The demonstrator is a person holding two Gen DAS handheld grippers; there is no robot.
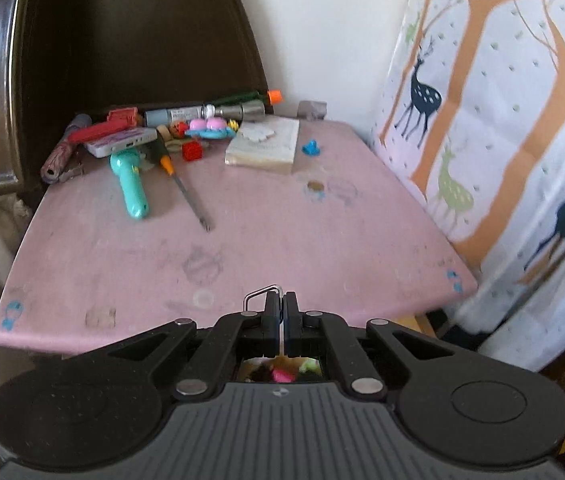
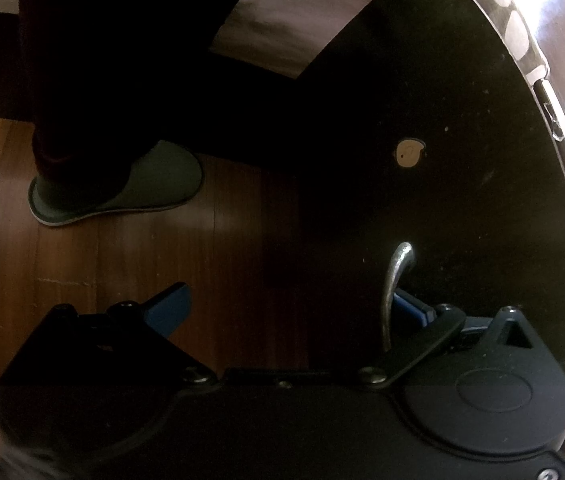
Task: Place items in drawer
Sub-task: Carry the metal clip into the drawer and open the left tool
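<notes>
Readying the drawer, its metal handle [image 2: 396, 280] between the wide-spread right gripper [image 2: 290, 308].
Left gripper [image 1: 281, 312] clenched on a wire binder clip [image 1: 262, 295]; beyond it, toys crowded the pink table [image 1: 242, 248], unstowed.

Black left gripper [image 1: 281, 312], silver screws; right gripper [image 2: 290, 304] blue-padded.

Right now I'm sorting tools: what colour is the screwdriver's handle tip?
Orange, on the screwdriver; left wrist view shows it best.

A pink worktop [image 1: 242, 248] stands against a white wall [image 1: 322, 20], beside a glossy dark wooden headboard [image 1: 122, 40]. A deer-printed curtain [image 1: 502, 120] hangs on the right. Below, the wooden floor [image 2: 122, 256] lies dim, near dark cabinet panels [image 2: 422, 100].
</notes>
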